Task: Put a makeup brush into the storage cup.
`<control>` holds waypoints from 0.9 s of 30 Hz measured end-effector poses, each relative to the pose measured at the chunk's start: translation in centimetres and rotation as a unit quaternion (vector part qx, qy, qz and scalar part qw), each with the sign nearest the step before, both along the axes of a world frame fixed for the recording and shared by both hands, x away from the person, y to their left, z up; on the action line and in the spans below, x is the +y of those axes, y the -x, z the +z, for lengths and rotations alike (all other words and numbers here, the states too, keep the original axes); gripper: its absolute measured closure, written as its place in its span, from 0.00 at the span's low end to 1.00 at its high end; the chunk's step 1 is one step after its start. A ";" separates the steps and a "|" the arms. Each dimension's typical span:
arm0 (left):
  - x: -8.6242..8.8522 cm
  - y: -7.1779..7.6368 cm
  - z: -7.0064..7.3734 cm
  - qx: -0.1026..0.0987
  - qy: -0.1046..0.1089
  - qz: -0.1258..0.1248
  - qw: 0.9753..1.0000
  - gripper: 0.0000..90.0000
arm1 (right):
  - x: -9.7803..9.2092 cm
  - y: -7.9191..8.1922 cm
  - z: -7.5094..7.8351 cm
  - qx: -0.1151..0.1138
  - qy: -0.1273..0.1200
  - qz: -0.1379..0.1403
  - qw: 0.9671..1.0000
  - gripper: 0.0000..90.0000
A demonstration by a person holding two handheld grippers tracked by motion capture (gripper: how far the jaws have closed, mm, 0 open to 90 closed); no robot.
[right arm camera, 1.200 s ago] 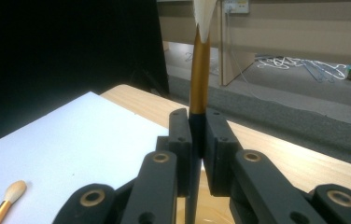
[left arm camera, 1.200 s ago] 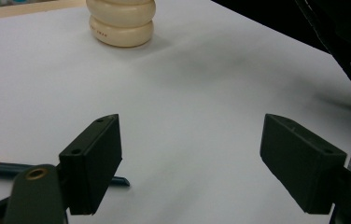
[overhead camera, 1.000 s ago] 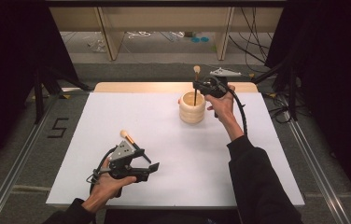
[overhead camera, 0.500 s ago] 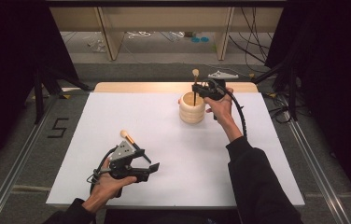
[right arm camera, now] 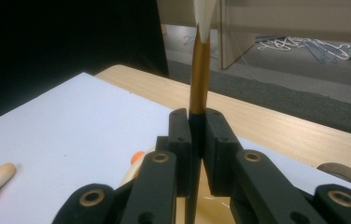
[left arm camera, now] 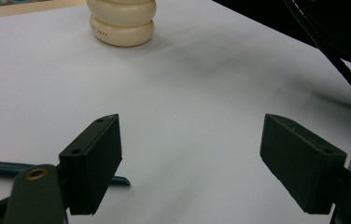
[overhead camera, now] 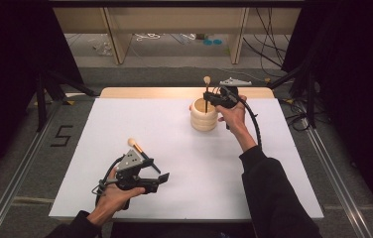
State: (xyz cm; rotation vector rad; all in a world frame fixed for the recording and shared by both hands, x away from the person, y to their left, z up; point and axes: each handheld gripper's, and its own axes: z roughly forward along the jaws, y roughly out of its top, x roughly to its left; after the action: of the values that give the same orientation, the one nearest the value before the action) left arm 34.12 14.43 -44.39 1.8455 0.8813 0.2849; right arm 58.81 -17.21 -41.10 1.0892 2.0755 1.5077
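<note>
Makeup brush (overhead camera: 206, 88): gold ferrule, pale bristle tip, held upright over cream ribbed holder (overhead camera: 204, 117), pinched by right gripper (overhead camera: 209, 98). Left gripper (overhead camera: 157, 173): spread, beside second brush (overhead camera: 136, 146) on counter (overhead camera: 174, 134).

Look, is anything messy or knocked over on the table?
Nothing stands out. The cream holder stands upright on the white mat. The right gripper holds one brush straight up over it. A second brush lies flat by the open left gripper, waiting. No spills or damage.
</note>
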 end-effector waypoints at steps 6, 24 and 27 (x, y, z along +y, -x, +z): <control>0.0 0.0 0.1 0.001 -0.004 0.001 1.000 0.23 | 0.1 0.0 -0.2 0.003 0.004 0.001 1.000 0.92; 0.1 -0.1 0.0 0.000 0.001 0.003 1.000 0.23 | 0.1 0.0 -0.9 0.011 0.011 -0.002 1.000 0.91; 0.1 -0.1 0.0 0.001 0.002 0.002 1.000 0.23 | 0.2 -0.1 -1.0 0.007 0.012 -0.004 1.000 0.86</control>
State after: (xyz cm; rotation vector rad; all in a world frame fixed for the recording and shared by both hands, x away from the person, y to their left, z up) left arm 34.18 14.50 -44.39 1.8417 0.8850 0.2844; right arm 58.87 -17.04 -42.13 1.1014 2.0902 1.4723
